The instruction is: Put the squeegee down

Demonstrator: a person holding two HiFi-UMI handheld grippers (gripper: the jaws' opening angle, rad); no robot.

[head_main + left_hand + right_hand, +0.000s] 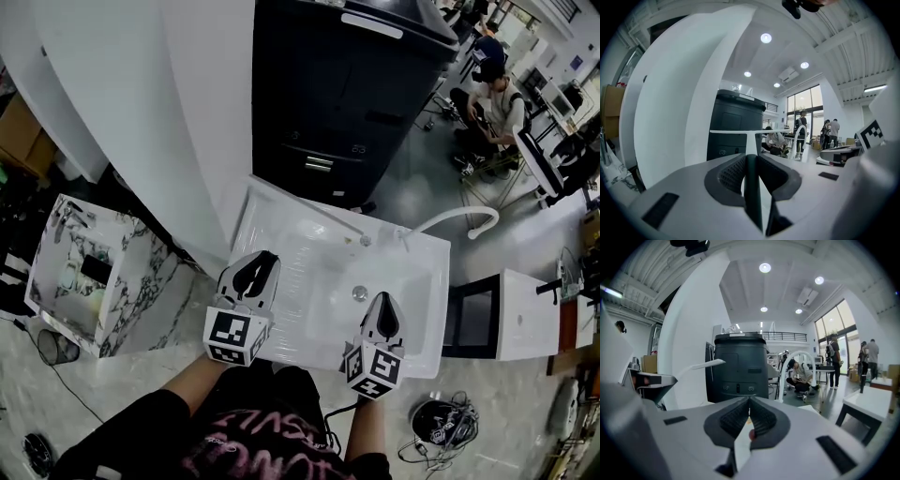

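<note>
The squeegee (751,140) is white and T-shaped. Its handle rises from between my left gripper's (751,161) jaws to a thin horizontal blade, and the gripper is shut on it. From the right gripper view the blade (701,365) juts out at the left. In the head view my left gripper (258,267) hovers over the front left of the white sink (309,253), where the white squeegee is hard to pick out. My right gripper (382,305) hangs over the sink's front right; its jaws (750,404) are shut with nothing between them.
A white faucet (459,217) arches over the sink's back right, and the drain (359,292) lies mid-basin. A dark cabinet (347,94) stands behind. A marbled stand (141,281) is to the left, a white table (525,319) to the right. A person (497,103) sits far back.
</note>
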